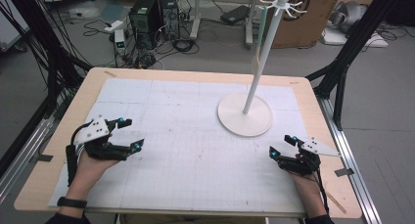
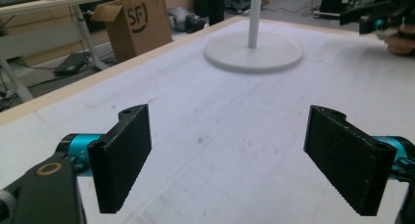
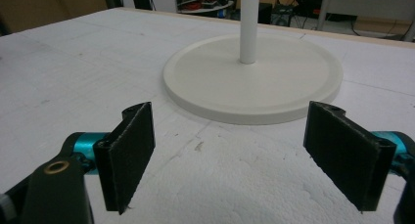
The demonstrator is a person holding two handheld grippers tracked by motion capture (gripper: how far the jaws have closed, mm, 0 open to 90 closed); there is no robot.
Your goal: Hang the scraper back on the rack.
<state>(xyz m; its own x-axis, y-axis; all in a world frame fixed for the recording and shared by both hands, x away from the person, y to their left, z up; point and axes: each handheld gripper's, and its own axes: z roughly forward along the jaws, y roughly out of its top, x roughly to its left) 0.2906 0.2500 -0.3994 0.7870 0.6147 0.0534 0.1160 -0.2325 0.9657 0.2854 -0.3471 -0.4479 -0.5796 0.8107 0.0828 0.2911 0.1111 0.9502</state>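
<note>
A white stand with a round base [image 1: 244, 115] and a tall pole [image 1: 264, 53] topped by a ring of hooks [image 1: 281, 4] rises from the right half of the white grid mat [image 1: 186, 150]. My left gripper [image 1: 131, 134] rests low at the mat's left side, open, with nothing between its jaws [image 2: 230, 155]. The right gripper [image 1: 283, 146] sits near the front right, just below the base, open and empty [image 3: 230, 155]. Its view looks straight at the stand's base [image 3: 254, 82]. In the left gripper view the base [image 2: 253, 52] lies far ahead.
The mat covers a wooden table [image 1: 58, 155] with black frame rails at both sides. On the floor beyond stand computer towers [image 1: 151, 13], cables and a cardboard box [image 1: 308, 18]. The other hand's gripper [image 2: 377, 16] shows at the top right of the left gripper view.
</note>
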